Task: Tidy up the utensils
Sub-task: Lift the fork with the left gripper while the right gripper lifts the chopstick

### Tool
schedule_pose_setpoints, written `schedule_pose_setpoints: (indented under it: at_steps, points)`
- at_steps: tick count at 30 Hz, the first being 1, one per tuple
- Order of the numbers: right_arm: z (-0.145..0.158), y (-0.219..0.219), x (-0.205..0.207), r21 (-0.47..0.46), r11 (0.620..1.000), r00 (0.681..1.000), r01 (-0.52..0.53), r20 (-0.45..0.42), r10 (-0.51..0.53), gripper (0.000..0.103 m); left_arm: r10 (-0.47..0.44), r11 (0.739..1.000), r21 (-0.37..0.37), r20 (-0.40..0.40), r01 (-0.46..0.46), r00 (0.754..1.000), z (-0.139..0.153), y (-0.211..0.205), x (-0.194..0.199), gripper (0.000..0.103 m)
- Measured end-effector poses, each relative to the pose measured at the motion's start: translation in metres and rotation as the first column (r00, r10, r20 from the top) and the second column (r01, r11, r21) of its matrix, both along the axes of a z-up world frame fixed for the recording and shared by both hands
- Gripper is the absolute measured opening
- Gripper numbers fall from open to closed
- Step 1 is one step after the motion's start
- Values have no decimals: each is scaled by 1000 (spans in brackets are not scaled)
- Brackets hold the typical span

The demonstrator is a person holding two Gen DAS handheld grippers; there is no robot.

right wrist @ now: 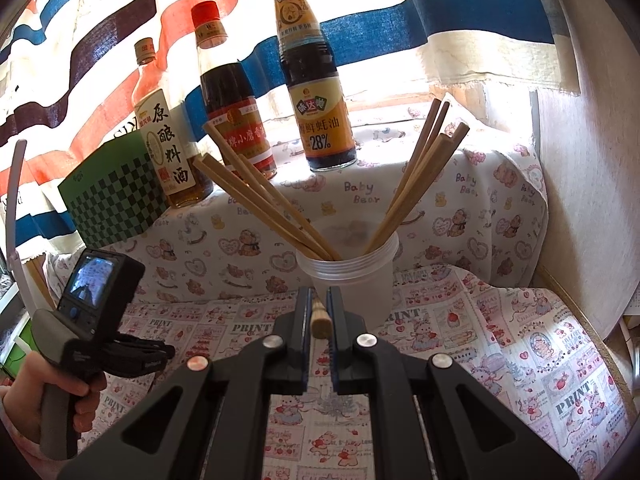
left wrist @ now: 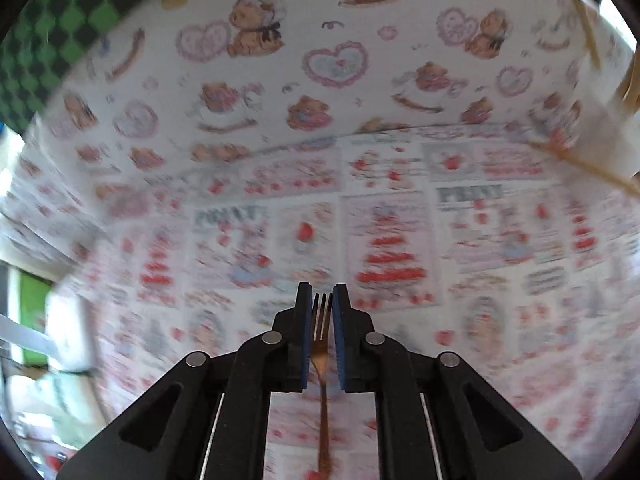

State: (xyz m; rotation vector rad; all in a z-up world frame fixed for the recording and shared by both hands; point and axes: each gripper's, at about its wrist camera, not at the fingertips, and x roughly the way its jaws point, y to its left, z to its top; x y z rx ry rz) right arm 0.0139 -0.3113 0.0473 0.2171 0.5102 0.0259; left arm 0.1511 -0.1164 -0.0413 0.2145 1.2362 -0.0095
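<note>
two grippers, each loaded: left gripper (left wrist: pixel 322 300) jaws clamped on fork (left wrist: pixel 322 344), tines forward; right gripper (right wrist: pixel 319 308) jaws clamped on chopstick (right wrist: pixel 320 320), its length aimed toward the nearby cup (right wrist: pixel 348 280).

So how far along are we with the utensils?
Done: chopsticks already stand in the cup. In hand: the left gripper is shut on a fork, the right gripper on one wooden stick. Left: both still have to go into the cup.
</note>
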Motion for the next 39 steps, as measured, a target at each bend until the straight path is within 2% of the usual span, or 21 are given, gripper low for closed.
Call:
schedule_pose_setpoints:
  at_steps: [3,6,16,19,21,22,29,32,34,37,39]
  points:
    - [0,-1,0,4,1000,1000,1,0,-1,6,-12,999,-29,0,12,1000,6,0,-2,9]
    - [0,-1,0,9,1000,1000,2,-1,-2,6,-27,994,-106,-21,24,999,10,-1,-6,10]
    - [1,-1,0,6,1000,1000,0,-1,0,6,-64,952,-302,-61,43,996,17,13,-17,11]
    - [1,-1,0,8,1000,1000,2,-1,-2,6,-60,958,-284,-37,47,998,18,19,-17,12]
    - [0,0,0,6,1000,1000,1,-2,-1,6,-45,966,-254,11,46,999,23,25,-22,24]
    - [1,0,0,6,1000,1000,2,-1,-2,6,-44,968,-247,29,50,999,24,28,-21,26]
    - [1,0,0,0,1000,1000,-1,0,1,6,-79,960,-268,0,76,997,17,35,-17,25]
    - [1,0,1,-3,1000,1000,0,0,0,6,-102,956,-275,12,101,995,11,32,-21,25]
    - [1,0,1,-3,1000,1000,-1,-1,1,6,-128,962,-241,18,129,992,9,22,-25,25]
    - [1,0,1,-4,1000,1000,-1,-1,1,6,-135,981,-139,12,136,991,2,8,-28,26]
    - [1,1,1,-2,1000,1000,-1,-1,1,6,-135,983,-119,22,137,991,3,3,-30,9]
